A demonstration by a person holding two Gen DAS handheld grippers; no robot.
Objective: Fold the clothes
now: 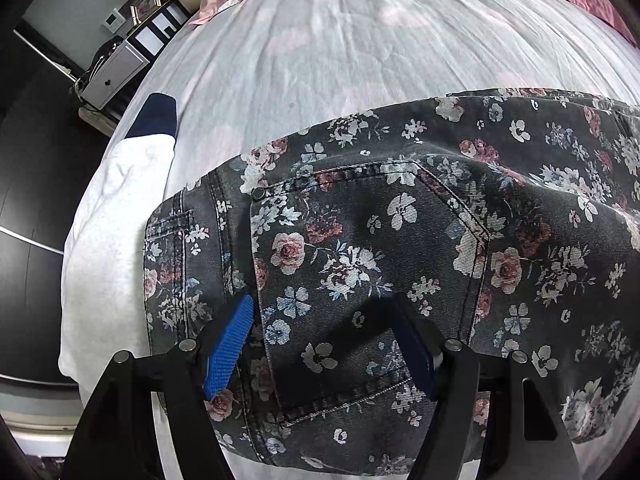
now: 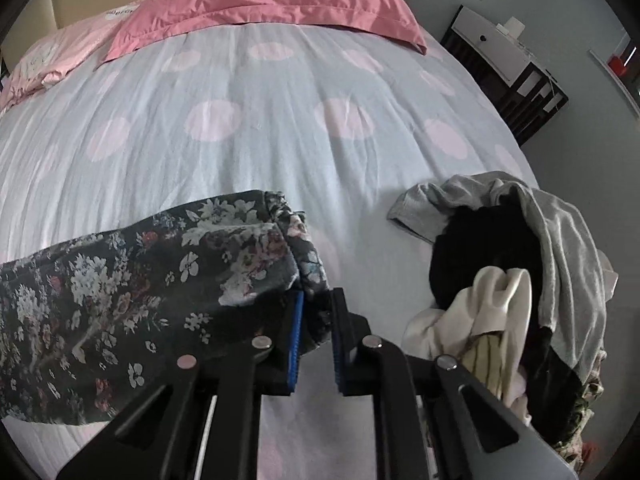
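Note:
Dark floral jeans [image 1: 400, 240] lie across the bed, back pocket up in the left wrist view. My left gripper [image 1: 320, 304] hovers open over the waistband end, its blue pads [image 1: 230, 340] standing wide on either side of the pocket without pinching the cloth. In the right wrist view the leg end of the floral jeans [image 2: 160, 280] reaches in from the left. My right gripper [image 2: 317, 308] has its jaws narrowed, with the bunched hem caught between the pads.
A heap of unfolded clothes [image 2: 520, 272], grey, black and cream, lies to the right on the spotted bedsheet [image 2: 280, 128]. A white garment with a navy cuff [image 1: 132, 200] lies left of the jeans near the bed's edge. Pink pillows [image 2: 272, 0] lie at the head.

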